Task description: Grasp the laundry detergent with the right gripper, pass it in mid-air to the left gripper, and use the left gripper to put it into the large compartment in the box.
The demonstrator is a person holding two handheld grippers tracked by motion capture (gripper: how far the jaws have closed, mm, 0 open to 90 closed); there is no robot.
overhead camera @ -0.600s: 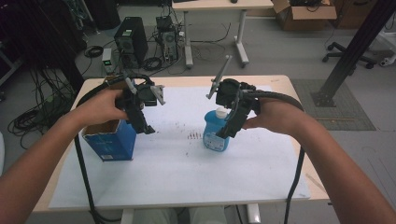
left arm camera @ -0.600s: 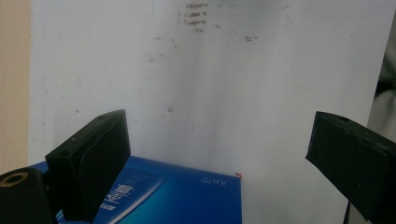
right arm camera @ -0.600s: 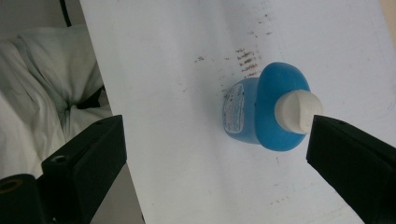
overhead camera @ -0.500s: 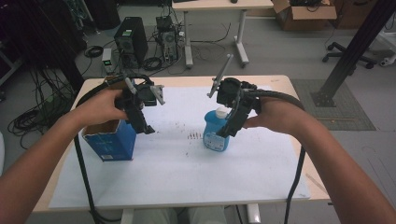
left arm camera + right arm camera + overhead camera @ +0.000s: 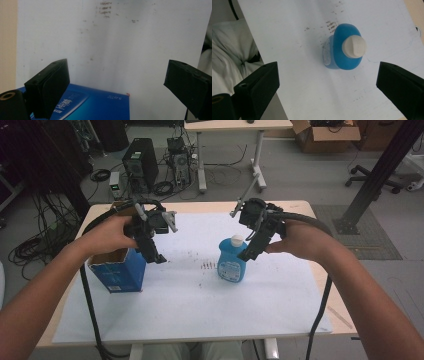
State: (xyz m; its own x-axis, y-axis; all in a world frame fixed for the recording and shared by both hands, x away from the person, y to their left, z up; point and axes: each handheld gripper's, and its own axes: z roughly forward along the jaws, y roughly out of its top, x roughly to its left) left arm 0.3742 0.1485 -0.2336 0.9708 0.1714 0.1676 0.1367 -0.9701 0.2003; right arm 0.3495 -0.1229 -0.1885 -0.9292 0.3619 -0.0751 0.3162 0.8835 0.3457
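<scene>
Counter (image 5: 300, 210) w/ white sheet (image 5: 200, 310) over most of it carries two things, both still standing on the sheet, neither lifted. Biggest is the blue box (image 5: 117, 272) at the left edge of the sheet, upright, top open, nothing visibly in it as far as the high view lets me tell. Left claw (image 5: 156, 257) hangs just above and beside the box's right top corner; in the left gripper view the box (image 5: 95, 106) sits low under the near jaw, jaws spread wide apart, nothing between them, no contact. Smaller: blue bottle (image 5: 232, 262) w/ white cap (image 5: 237, 240), upright near the sheet's middle, well apart from the box. Right claw (image 5: 248, 254) hovers right over it; right gripper view looks down on the bottle (image 5: 342, 51) and cap (image 5: 354, 46), jaws wide apart on either side but higher up, pads not touching it. So my read: approach stage only, nothing grasped yet. Prob the bottle goes into the box, w/ left claw there to steady it, but that's a guess. Left to do: drop right claw around bottle, clamp, lift, carry over, lower in. Basically all of the work is ahead.
</scene>
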